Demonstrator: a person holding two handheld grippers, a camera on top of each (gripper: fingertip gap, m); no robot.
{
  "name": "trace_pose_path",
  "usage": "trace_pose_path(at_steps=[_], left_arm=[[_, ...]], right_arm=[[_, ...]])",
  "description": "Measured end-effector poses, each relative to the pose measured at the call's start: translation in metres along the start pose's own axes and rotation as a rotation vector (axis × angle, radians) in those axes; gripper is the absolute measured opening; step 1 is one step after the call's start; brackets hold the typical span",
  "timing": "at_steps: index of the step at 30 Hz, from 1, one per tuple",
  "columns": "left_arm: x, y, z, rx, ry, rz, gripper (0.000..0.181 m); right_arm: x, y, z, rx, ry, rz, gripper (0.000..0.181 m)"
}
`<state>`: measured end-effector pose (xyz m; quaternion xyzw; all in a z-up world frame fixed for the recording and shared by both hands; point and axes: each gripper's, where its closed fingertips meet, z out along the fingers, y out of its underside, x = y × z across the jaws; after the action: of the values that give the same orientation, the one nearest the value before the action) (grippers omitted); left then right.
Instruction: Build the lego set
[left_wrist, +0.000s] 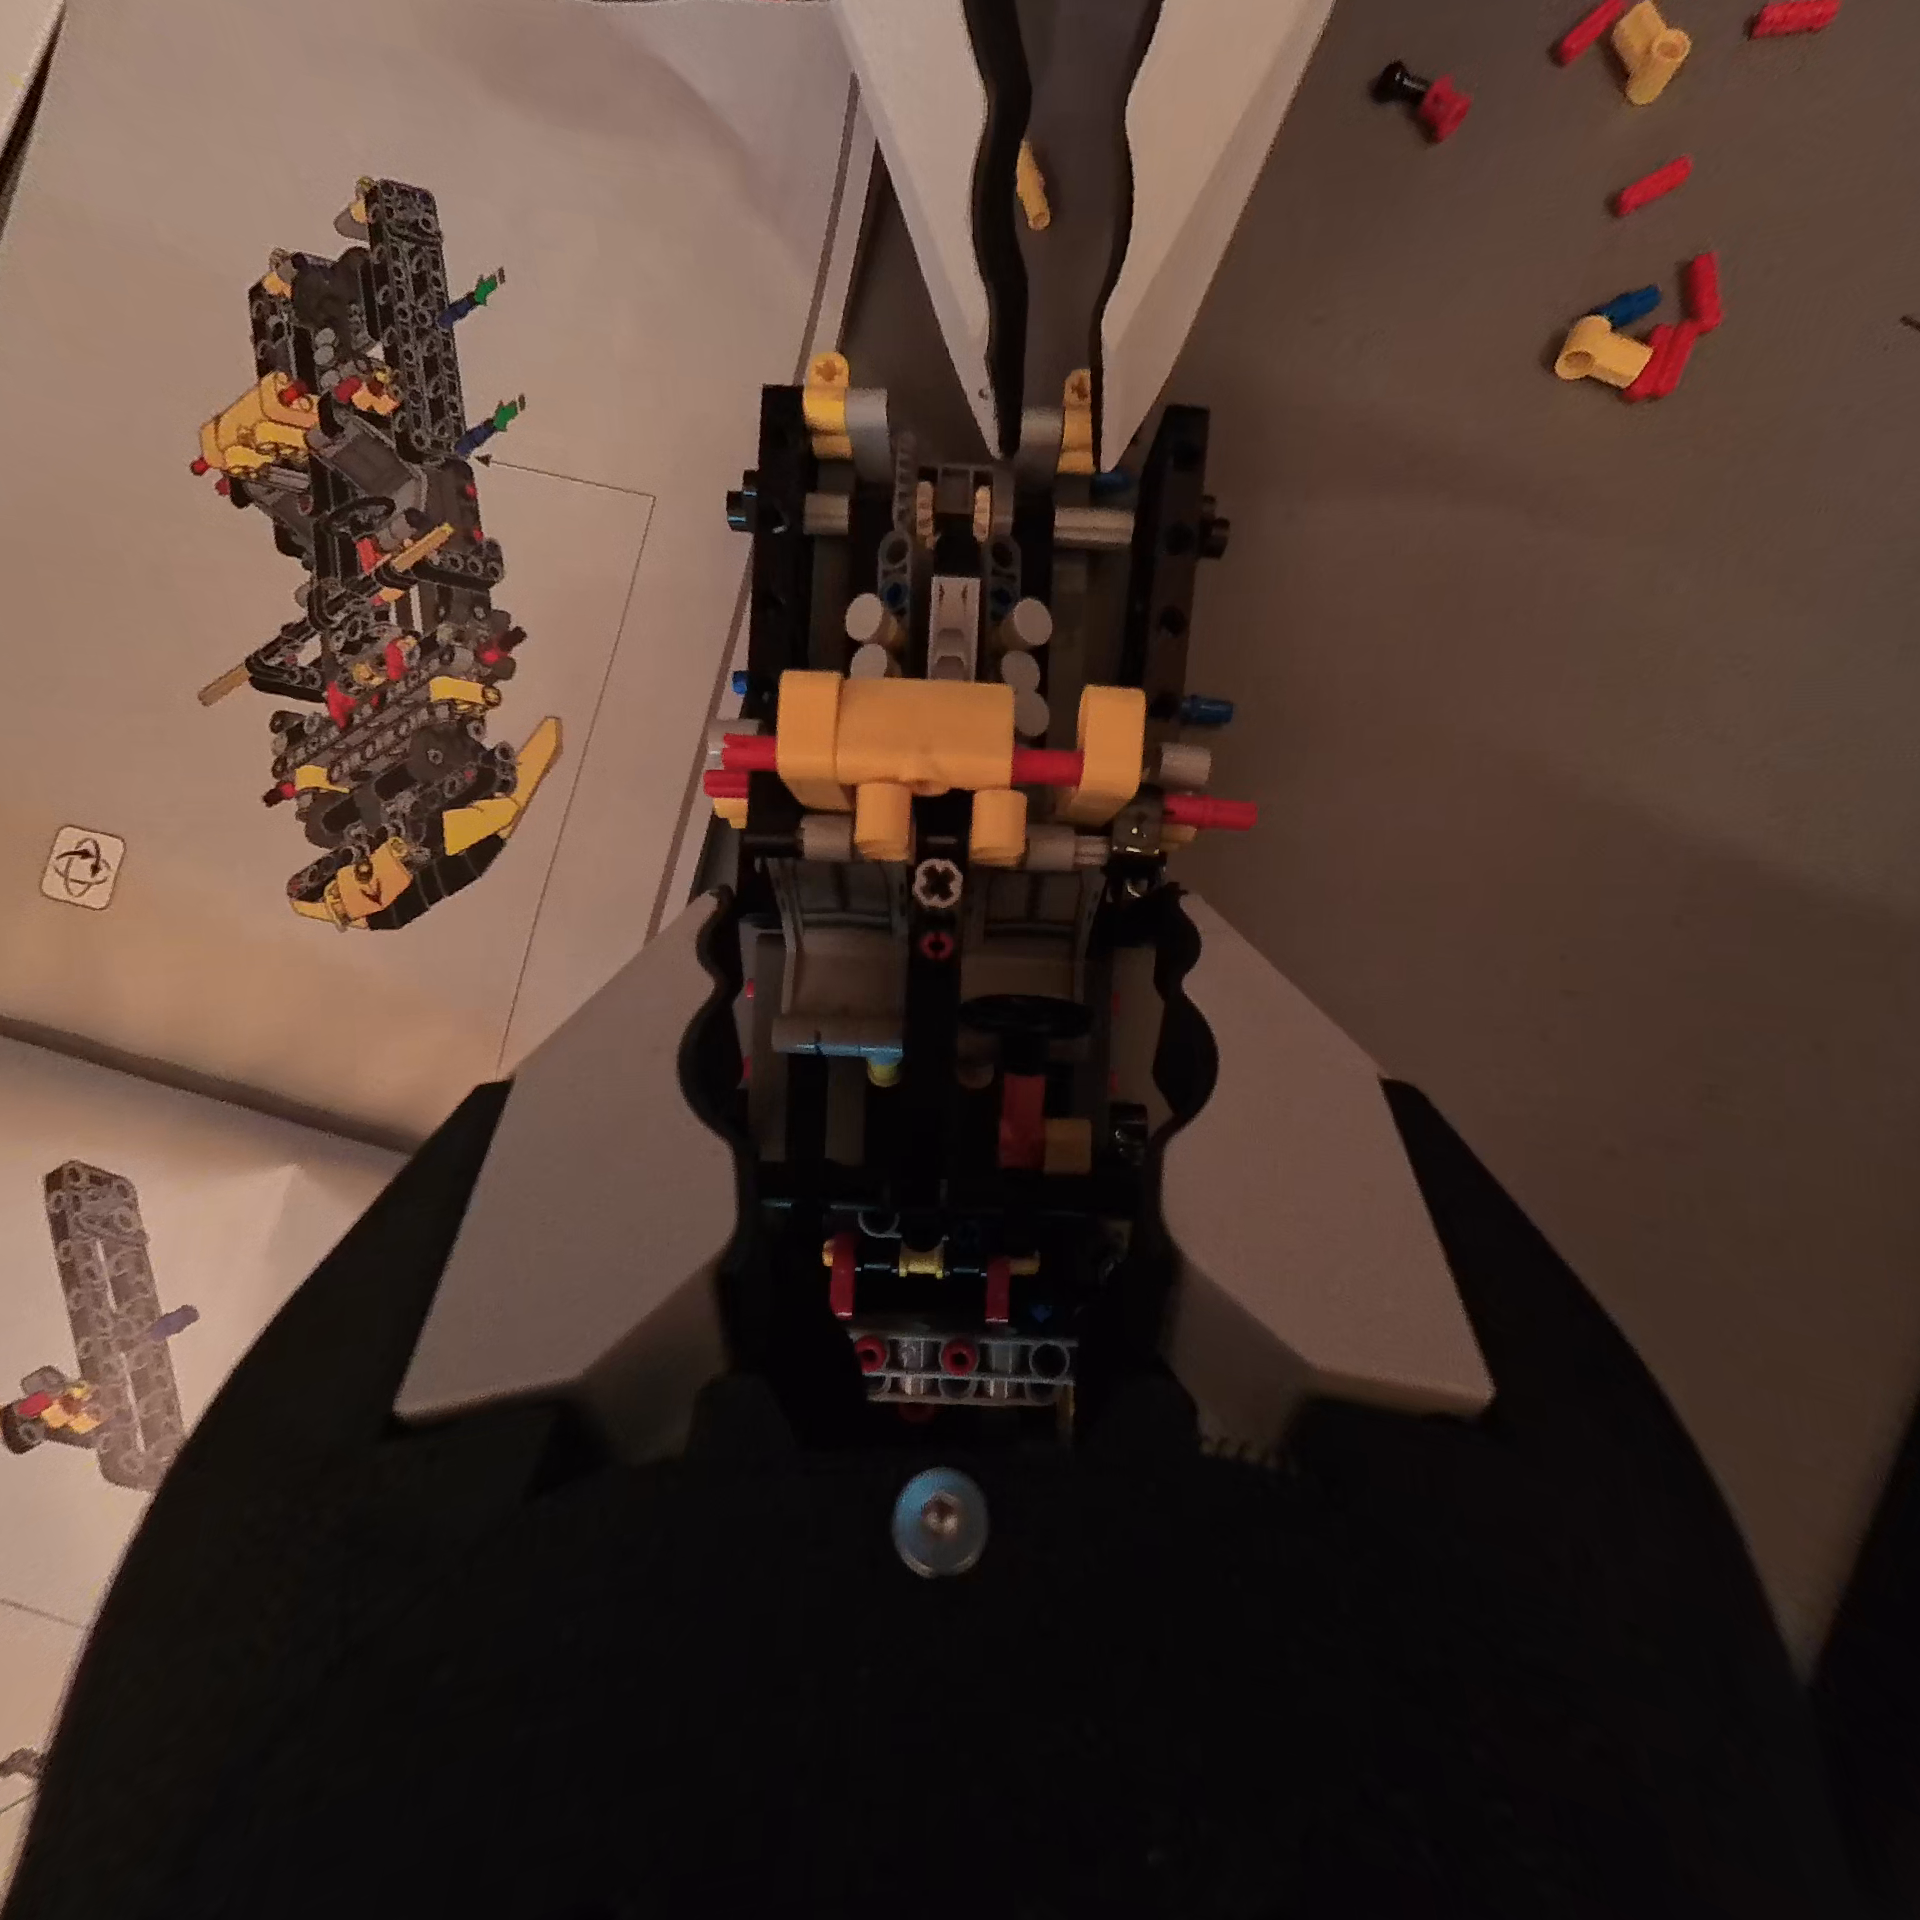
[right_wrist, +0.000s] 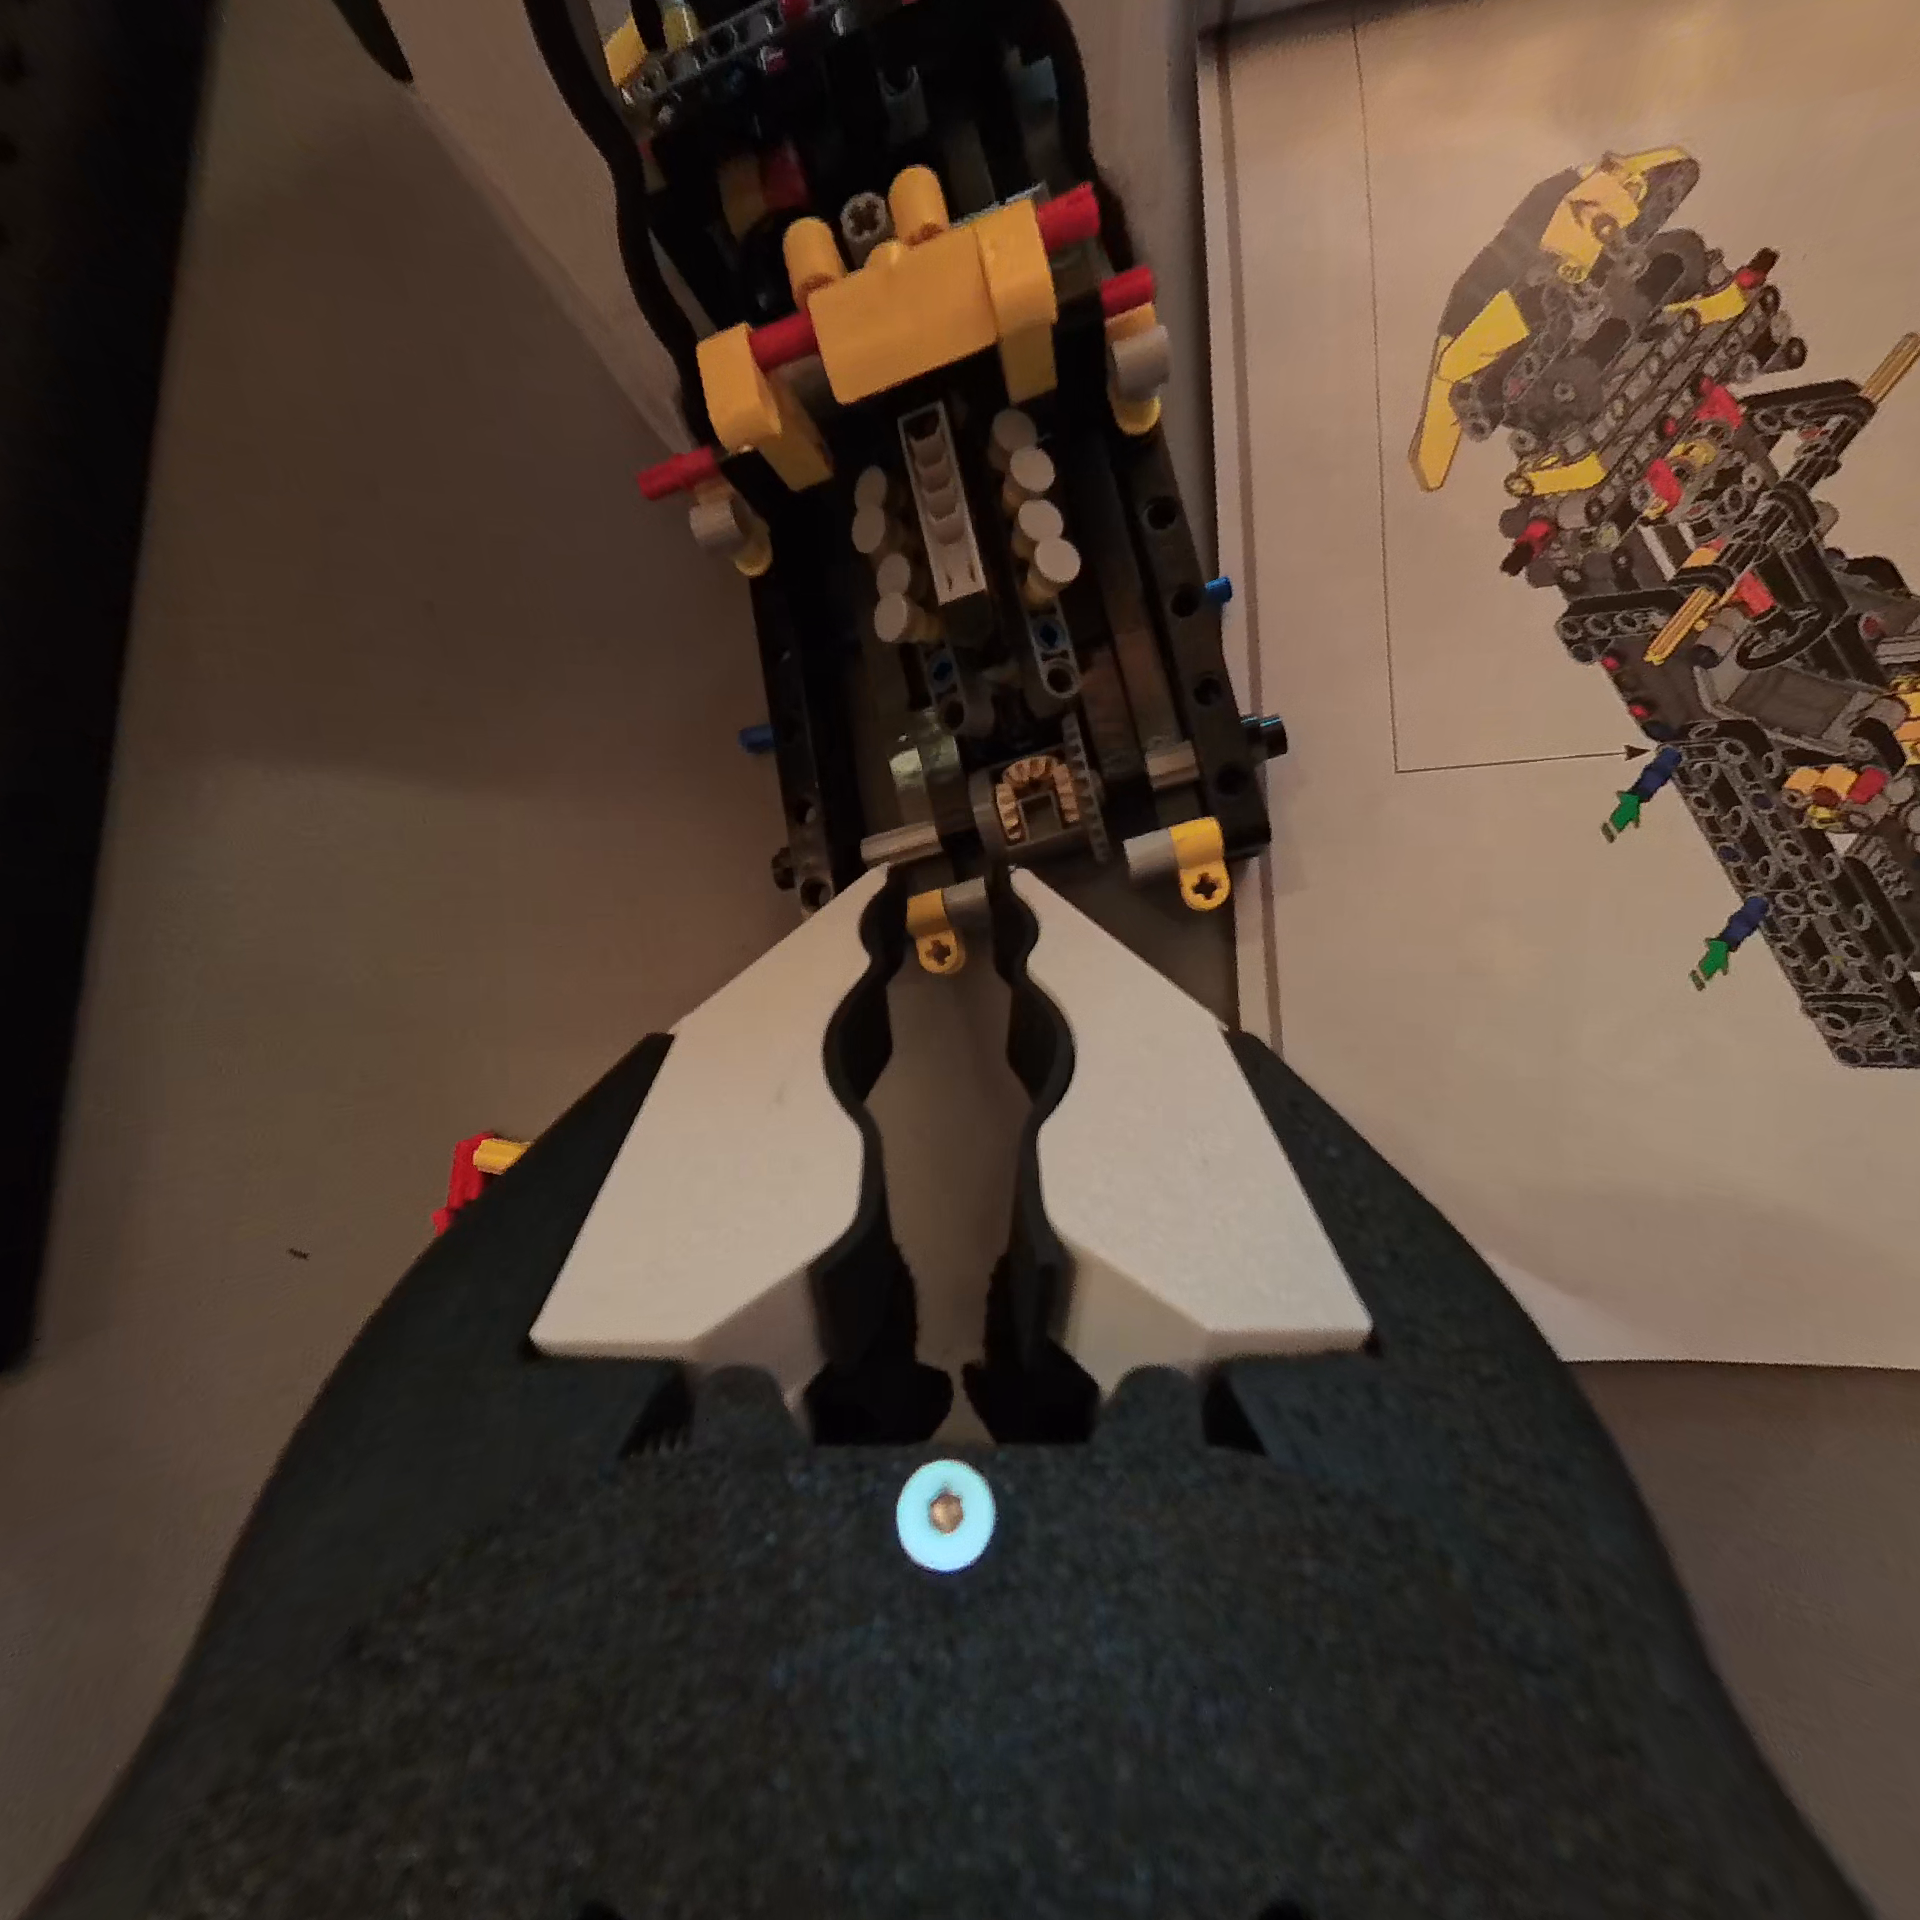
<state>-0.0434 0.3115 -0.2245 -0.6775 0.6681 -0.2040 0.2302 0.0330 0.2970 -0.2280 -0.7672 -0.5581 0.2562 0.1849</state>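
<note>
Between the left gripper's spread white fingers sits the long black, grey and yellow brick chassis, clamped at its near end. Opposite, the right gripper's fingers pinch a yellow connector lug at its far end, above the grey worktop beside the open instruction booklet. Pulling that lug could, I judge, pop it off or twist the chassis loose.

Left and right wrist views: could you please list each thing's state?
Lego chassis: part-built, gripped at both ends.
Left gripper: shut on the chassis.
Right gripper: shut on its yellow connector.
Instruction booklet: open.
Loose pieces: scattered, unused.
</note>
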Motion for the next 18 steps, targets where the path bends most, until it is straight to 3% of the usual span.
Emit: trace_pose_path(at_steps=[15,18], left_arm=[[0.0002,-0.0008,0.0006,0.000,-0.001,0.002,0.080],[0.0001,-0.0008,0.0007,0.000,0.000,0.001,0.080]], right_arm=[[-0.0001,0.0003,-0.0011,0.060,-0.012,0.002,0.015],[-0.0001,-0.0009,-0.0048,0.052,0.000,-0.018,0.030]])
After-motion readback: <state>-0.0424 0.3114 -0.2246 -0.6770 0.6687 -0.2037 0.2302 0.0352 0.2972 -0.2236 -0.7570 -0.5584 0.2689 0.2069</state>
